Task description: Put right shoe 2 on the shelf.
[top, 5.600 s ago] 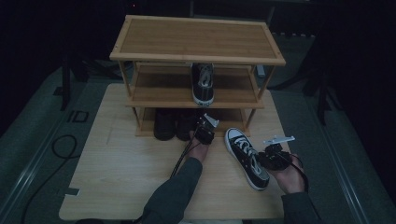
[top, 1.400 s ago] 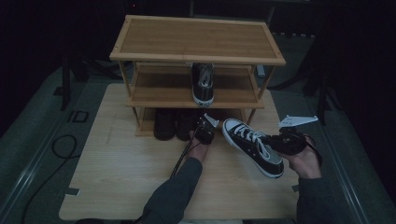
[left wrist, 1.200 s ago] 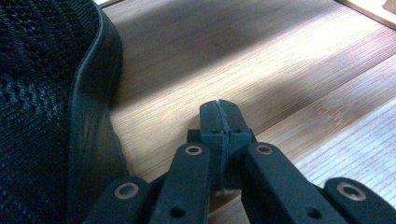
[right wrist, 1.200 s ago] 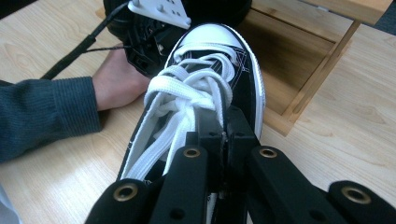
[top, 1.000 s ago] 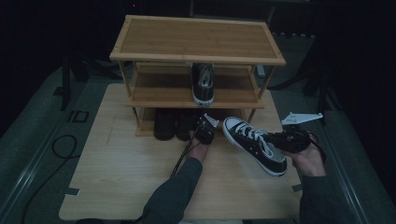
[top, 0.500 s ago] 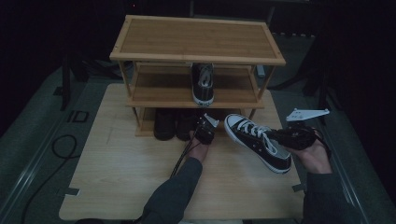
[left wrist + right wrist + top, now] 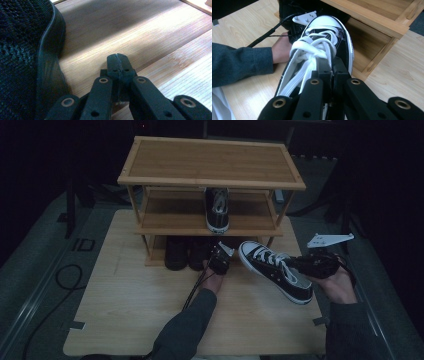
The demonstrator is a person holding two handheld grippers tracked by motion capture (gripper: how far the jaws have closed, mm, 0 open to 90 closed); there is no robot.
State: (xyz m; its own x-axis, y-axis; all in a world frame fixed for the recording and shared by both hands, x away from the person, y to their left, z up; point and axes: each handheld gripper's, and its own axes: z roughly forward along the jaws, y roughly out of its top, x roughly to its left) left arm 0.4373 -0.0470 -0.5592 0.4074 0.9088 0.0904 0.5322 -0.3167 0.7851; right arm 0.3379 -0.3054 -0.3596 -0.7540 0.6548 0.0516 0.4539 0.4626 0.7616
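Sneaker (image 7: 329,47): black canvas, glossy white rubber toe, white woven laces. Table (image 7: 125,315) and shoe rack (image 7: 210,162): pale grained wood, matt. Gripper (image 7: 117,65): matt black plastic. Sleeve (image 7: 239,65): ribbed knit.

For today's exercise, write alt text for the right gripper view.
The right claw is shut on a black sneaker with white laces, held above a pale wooden table. Beyond its toe are a sleeved hand and a wooden shoe rack.
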